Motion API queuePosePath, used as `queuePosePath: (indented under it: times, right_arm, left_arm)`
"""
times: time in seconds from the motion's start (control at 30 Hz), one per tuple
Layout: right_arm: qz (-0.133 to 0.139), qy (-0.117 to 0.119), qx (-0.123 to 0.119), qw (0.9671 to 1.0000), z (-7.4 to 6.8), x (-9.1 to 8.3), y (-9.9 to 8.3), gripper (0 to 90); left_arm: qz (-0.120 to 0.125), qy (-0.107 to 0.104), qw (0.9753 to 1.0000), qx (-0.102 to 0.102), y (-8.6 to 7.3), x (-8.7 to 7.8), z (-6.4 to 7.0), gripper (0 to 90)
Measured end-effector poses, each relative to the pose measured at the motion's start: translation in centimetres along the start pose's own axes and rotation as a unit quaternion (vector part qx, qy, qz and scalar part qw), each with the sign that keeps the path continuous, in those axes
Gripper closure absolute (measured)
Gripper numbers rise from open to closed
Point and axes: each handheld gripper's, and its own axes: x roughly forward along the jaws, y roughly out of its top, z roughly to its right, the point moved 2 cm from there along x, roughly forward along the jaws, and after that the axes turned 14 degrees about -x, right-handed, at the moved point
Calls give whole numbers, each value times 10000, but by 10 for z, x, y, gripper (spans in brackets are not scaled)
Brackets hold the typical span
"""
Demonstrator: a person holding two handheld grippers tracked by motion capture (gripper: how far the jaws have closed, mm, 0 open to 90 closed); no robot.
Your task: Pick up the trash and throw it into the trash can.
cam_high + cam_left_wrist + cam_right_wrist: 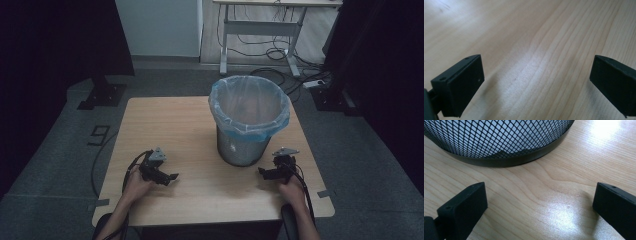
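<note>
The table [165, 125] is showing pale wood with fine wavy grain, the bin [243, 145] is showing black diamond mesh with a dark solid band at its foot, its liner [248, 100] is looking translucent light blue, and both grippers' jaws are showing matte black

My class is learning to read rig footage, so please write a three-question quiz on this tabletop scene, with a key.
1. True or false: the left gripper is shut on the blue bag.
2. Which gripper's own view shows the mesh bin? A. left B. right
3. Fill in: the bin's rim is covered by a blue plastic ____.

Key:
1. False: its jaws stand wide apart over bare wooden table, holding nothing.
2. B: the right gripper, also open, faces the bin's base.
3. Bag (liner), folded over the rim.
</note>
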Motion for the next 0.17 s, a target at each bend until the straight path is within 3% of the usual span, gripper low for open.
queuePosePath:
  times: [0.17]
  right_arm:
    - [4, -3, 1, 10000, 0, 0, 0, 0]
  left_arm:
    - [-182, 50, 9998, 21, -2, 4, 0, 0]
